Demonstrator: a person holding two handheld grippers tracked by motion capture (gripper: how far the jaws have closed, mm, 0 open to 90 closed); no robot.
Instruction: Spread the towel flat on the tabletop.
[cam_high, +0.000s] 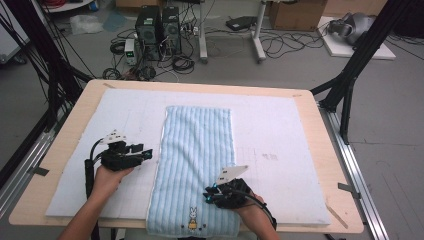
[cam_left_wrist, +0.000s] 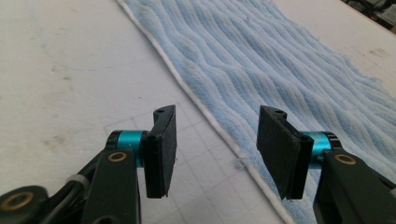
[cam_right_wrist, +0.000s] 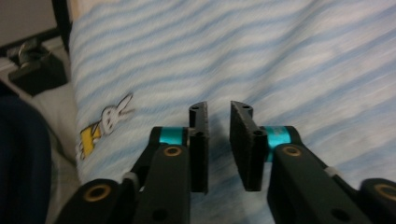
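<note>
High view: a soft, limp, light blue striped terry towel (cam_high: 197, 165) is seen; its hemmed edge should be pinched. Left gripper (cam_left_wrist: 212, 149) jaws are spread, right gripper (cam_right_wrist: 218, 144) jaws nearly together, nothing held.

The towel (cam_high: 195, 165) is showing light blue and white stripes, with a white bunny (cam_high: 192, 218) wearing yellow sitting near its near edge.

left side: bare white mat (cam_high: 125, 115) beside the towel (cam_high: 197, 150), open run
right side: mat bare out to the table (cam_high: 327, 165) edge
obstacle: only the flat towel mid-mat
</note>
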